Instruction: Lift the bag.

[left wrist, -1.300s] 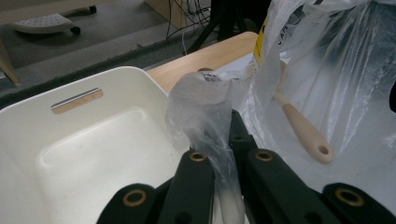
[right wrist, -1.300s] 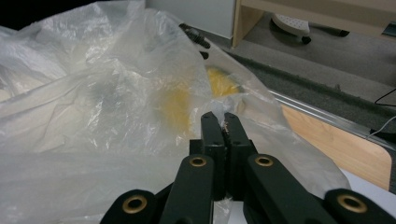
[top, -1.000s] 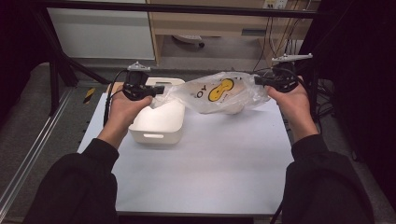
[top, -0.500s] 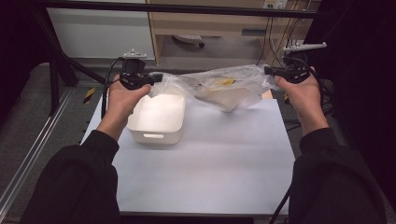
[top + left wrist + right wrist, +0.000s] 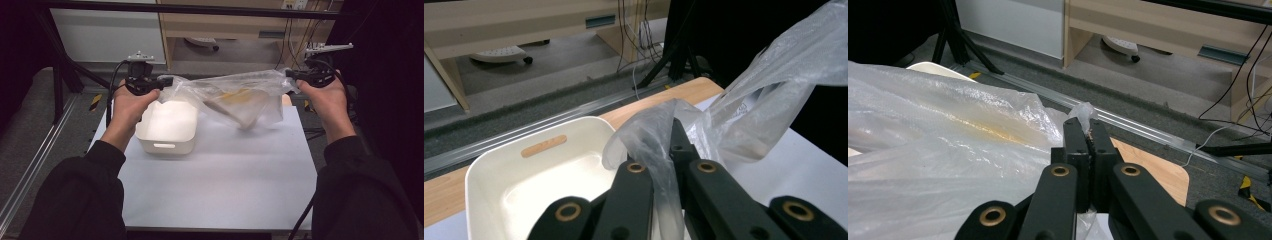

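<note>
Two hand-held grippers hold a clear crinkled plastic bag (image 5: pixel 235 95) stretched in the air between them, above the far part of the pale white tabletop (image 5: pixel 220 175). Taking the white rectangular plastic tub (image 5: pixel 167 127) with its slotted handles as the landmark: the left gripper (image 5: pixel 165 82) hangs just over the tub's far edge, its black jaws closed on one bunched end of the bag, and in the left gripper view (image 5: pixel 664 165) the film is pinched between the two jaws and puffs up in a loose fold above them, with the open, bare-looking inside of the tub (image 5: pixel 539 180) right below. The bag runs from there away from the tub toward the person's right, its middle sagging lower than its ends but clear of the table, beside the tub rather than over it. Something pale with a yellow patch shows through the film at that sagging part; I cannot make out what it is. The right gripper (image 5: pixel 292 75) is well apart from the tub, out by the table's far right corner, its jaws clamped tight on the bag's other end; the right gripper view (image 5: pixel 1087 132) shows a small tuft of film sticking out past the closed tips and the bag (image 5: pixel 943 150) spreading off toward the tub. Both dark-sleeved forearms reach in from the near side, one on each side of the tub's half of the table.
</note>
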The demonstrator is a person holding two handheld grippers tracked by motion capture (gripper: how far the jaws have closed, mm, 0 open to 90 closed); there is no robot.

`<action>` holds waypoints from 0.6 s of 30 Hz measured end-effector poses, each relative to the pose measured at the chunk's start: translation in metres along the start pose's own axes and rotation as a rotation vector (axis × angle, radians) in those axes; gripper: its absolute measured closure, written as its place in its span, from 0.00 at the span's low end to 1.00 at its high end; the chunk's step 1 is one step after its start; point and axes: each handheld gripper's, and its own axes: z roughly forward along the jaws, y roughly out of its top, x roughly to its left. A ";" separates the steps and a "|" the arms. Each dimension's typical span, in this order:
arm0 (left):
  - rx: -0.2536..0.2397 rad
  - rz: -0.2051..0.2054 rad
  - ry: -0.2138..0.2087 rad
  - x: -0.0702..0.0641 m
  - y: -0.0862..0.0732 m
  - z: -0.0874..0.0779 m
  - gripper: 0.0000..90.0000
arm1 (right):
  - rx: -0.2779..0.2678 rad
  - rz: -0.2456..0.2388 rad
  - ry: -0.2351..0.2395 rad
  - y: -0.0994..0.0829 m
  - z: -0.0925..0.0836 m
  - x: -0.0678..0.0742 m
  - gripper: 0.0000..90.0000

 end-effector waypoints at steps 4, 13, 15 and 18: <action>0.013 0.007 -0.005 -0.003 -0.005 -0.002 1.00 | 0.009 -0.009 0.010 -0.002 -0.001 0.002 1.00; 0.019 0.000 -0.025 -0.003 -0.022 -0.009 1.00 | 0.008 -0.011 0.035 -0.014 -0.001 0.007 1.00; 0.021 0.003 -0.029 -0.003 -0.027 -0.011 1.00 | 0.007 -0.015 0.046 -0.019 -0.003 0.009 1.00; 0.028 0.005 -0.037 -0.005 -0.036 -0.014 1.00 | 0.010 -0.016 0.062 -0.029 -0.006 0.014 1.00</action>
